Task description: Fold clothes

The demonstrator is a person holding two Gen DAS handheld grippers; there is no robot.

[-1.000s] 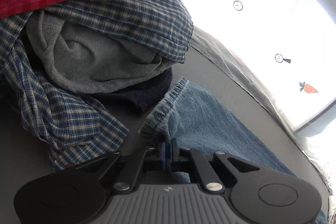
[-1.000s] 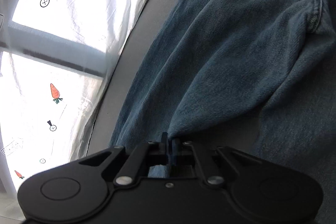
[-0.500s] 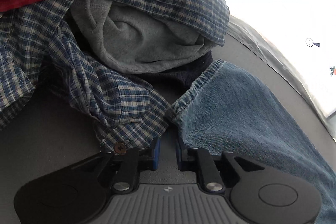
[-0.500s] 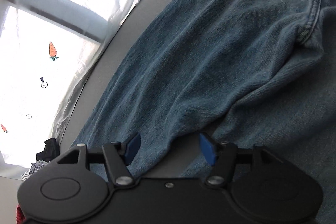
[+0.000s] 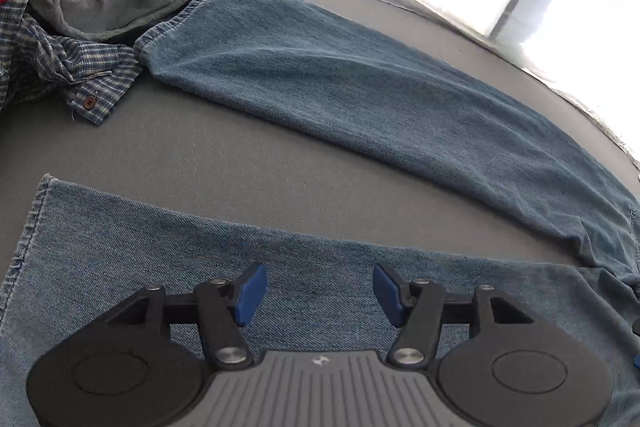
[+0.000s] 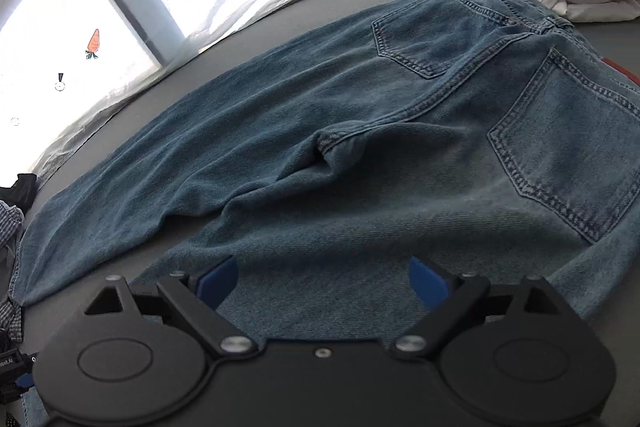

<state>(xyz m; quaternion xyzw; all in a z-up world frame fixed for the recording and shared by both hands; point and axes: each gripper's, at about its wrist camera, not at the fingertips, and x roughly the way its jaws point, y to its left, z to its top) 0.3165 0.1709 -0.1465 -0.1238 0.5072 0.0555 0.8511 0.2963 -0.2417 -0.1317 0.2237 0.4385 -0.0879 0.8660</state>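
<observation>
Now left claw (image 5: 316, 291), right claw (image 6: 322, 285) spread wide, empty, over jeans (image 6: 360, 155).

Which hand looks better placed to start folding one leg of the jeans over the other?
Probably the left. The left gripper hovers open over the near leg of the jeans, close to its hem. The right gripper, also open, sits by the seat and pockets.

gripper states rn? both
Left gripper: open, jaws apart above the jeans, holding nothing.
Right gripper: open, holding nothing.
</observation>
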